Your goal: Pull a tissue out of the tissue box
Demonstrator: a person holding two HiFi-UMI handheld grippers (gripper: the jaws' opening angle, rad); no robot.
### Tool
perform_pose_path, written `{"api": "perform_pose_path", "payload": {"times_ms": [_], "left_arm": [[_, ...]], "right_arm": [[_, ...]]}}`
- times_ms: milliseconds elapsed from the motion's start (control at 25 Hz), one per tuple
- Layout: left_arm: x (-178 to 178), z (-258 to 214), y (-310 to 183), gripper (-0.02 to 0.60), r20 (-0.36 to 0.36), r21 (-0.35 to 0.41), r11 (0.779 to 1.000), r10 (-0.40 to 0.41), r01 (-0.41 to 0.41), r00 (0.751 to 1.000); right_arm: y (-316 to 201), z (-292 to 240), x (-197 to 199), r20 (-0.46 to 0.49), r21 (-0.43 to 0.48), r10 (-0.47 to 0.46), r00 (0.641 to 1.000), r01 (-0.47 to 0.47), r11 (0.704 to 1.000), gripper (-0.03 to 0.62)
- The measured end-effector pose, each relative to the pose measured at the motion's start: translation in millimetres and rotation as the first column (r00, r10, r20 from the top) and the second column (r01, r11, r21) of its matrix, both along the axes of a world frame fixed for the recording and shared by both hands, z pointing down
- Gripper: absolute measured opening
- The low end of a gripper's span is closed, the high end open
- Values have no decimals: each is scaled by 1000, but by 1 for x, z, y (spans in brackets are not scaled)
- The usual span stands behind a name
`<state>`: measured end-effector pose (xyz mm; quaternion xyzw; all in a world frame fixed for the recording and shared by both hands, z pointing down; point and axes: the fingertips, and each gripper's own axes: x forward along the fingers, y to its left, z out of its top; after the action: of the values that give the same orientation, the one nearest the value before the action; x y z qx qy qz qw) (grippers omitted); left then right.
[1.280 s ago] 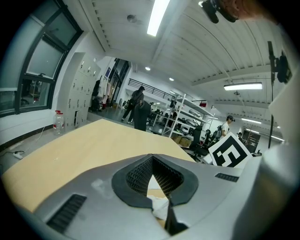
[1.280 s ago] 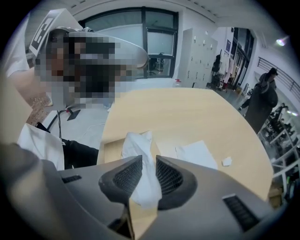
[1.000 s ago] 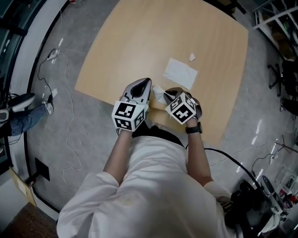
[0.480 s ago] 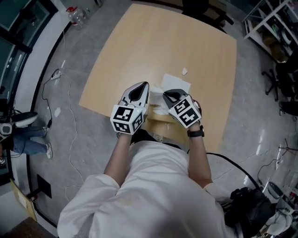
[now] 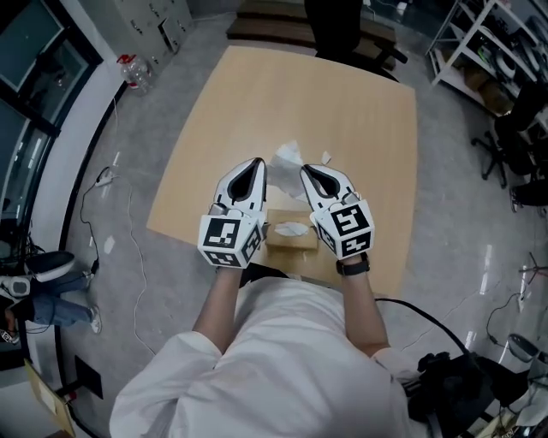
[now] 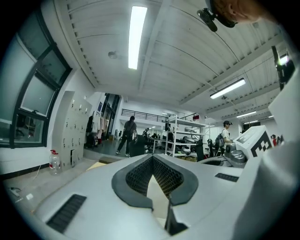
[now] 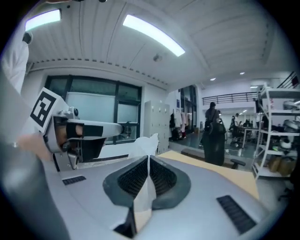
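Observation:
The tan tissue box (image 5: 277, 242) lies at the near edge of the wooden table (image 5: 360, 111), with a white tissue puffed up in its slot (image 5: 292, 228). My right gripper (image 5: 309, 174) is raised above the box and shut on a pulled-out tissue (image 5: 288, 157), which sticks out past the jaw tips (image 7: 149, 140). My left gripper (image 5: 256, 164) hangs level beside it, jaw tips together (image 6: 152, 158), with nothing showing beyond them. The right gripper view has the left gripper (image 7: 70, 133) off to the left.
A small white scrap (image 5: 325, 157) lies on the table beyond the grippers. A person in dark clothes (image 5: 334, 26) stands at the far edge. Shelves (image 5: 492, 43) and office chairs (image 5: 514, 145) are at the right; cables (image 5: 128, 257) trail on the floor at the left.
Both grippers have risen from the box. The right one has drawn the tissue up and out, and the box now shows below, between the two.

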<state>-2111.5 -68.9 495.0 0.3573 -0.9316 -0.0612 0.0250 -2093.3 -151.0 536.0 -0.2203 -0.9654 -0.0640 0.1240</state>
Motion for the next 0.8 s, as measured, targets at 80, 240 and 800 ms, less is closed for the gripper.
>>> {"api": "perform_pose_path", "payload": {"times_ms": [80, 240, 800], "left_arm": [[-2, -6, -2, -8, 20, 2, 1000, -11, 11, 1000], [-3, -15, -8, -8, -5, 66, 998, -4, 4, 1000], [-1, -53, -42, -8, 152, -52, 997, -46, 54, 987]], "right_arm": [[-7, -20, -1, 69, 0, 75, 995, -75, 997, 15], [-21, -59, 4, 182, -94, 201, 962, -187, 978, 15], [-73, -109, 24, 308, -143, 426, 851, -401, 905, 15]]}}
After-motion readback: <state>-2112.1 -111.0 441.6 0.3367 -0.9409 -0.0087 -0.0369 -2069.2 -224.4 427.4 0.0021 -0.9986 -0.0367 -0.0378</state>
